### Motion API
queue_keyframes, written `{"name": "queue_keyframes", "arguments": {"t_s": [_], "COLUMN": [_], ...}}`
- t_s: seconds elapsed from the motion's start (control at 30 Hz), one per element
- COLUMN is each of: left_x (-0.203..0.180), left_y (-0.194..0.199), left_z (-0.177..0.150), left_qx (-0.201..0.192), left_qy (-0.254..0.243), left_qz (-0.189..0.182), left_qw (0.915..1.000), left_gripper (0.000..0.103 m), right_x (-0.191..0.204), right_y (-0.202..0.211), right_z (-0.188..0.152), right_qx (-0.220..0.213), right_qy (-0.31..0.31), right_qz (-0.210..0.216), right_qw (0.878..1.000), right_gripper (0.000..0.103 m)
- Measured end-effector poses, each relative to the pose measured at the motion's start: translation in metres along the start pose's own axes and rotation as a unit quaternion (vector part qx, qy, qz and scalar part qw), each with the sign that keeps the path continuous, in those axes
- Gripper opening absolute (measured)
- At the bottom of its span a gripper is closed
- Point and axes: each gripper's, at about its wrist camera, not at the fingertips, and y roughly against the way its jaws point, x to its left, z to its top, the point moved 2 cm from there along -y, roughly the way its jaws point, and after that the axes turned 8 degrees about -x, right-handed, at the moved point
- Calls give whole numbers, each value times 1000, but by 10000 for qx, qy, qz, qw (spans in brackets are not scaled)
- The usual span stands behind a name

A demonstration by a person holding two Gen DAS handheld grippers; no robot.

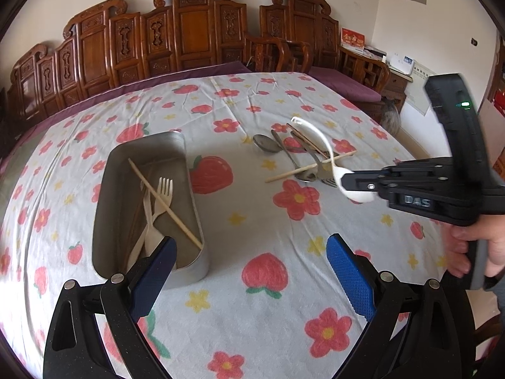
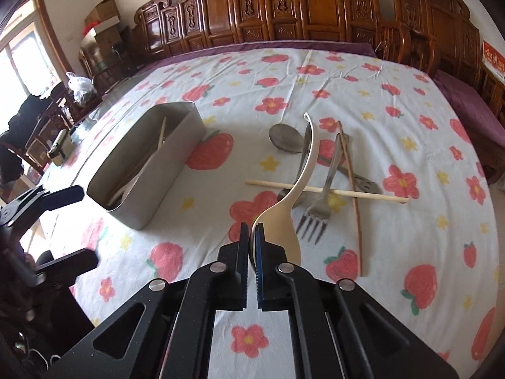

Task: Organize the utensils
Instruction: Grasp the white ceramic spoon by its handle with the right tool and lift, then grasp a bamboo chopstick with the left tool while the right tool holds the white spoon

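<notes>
My right gripper (image 2: pixel 251 232) is shut on the bowl of a white ceramic spoon (image 2: pixel 301 177) and holds it above the table, handle pointing away; the gripper shows in the left wrist view (image 1: pixel 345 178) too, with the white spoon (image 1: pixel 318 135). Under it lie a metal spoon (image 2: pixel 285 137), a metal fork (image 2: pixel 317 214), a light chopstick (image 2: pixel 328 191) and a dark chopstick (image 2: pixel 353 195). A grey metal tray (image 1: pixel 104 202) holds two pale plastic forks (image 1: pixel 162 199) and a chopstick (image 1: pixel 164 203). My left gripper (image 1: pixel 252 252) is open and empty, near the tray's front end.
The table wears a white cloth (image 1: pixel 258 315) printed with flowers and strawberries. Carved wooden chairs (image 1: pixel 189 31) line its far side. The tray (image 2: pixel 176 164) lies left of the loose pile in the right wrist view. The cloth's edge drops off at the right (image 2: pixel 492 195).
</notes>
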Motion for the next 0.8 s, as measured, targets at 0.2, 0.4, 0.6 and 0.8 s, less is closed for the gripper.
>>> {"name": "queue_keyframes", "arguments": {"t_s": [0.2, 0.4, 0.6, 0.8], "left_x": [-15, -32, -41, -52], "left_y": [-22, -63, -109, -143], "left_z": [12, 29, 41, 49], "left_qx": [62, 266, 562, 728], "left_qy": [-176, -413, -599, -869], "left_qz": [-61, -196, -218, -187], "left_qw": [9998, 9986, 9964, 9934], "left_gripper": [92, 85, 75, 71], "right_x": [-22, -46, -60, -73], "right_y": [24, 31, 37, 39], "right_z": [-12, -17, -13, -11], "right_qx": [-96, -93, -155, -178], "right_qy": [-15, -140, -373, -527], "right_qz": [-182, -342, -266, -259], "right_qw": [9998, 9993, 9988, 9981], "right_gripper": [5, 5, 5, 5]}}
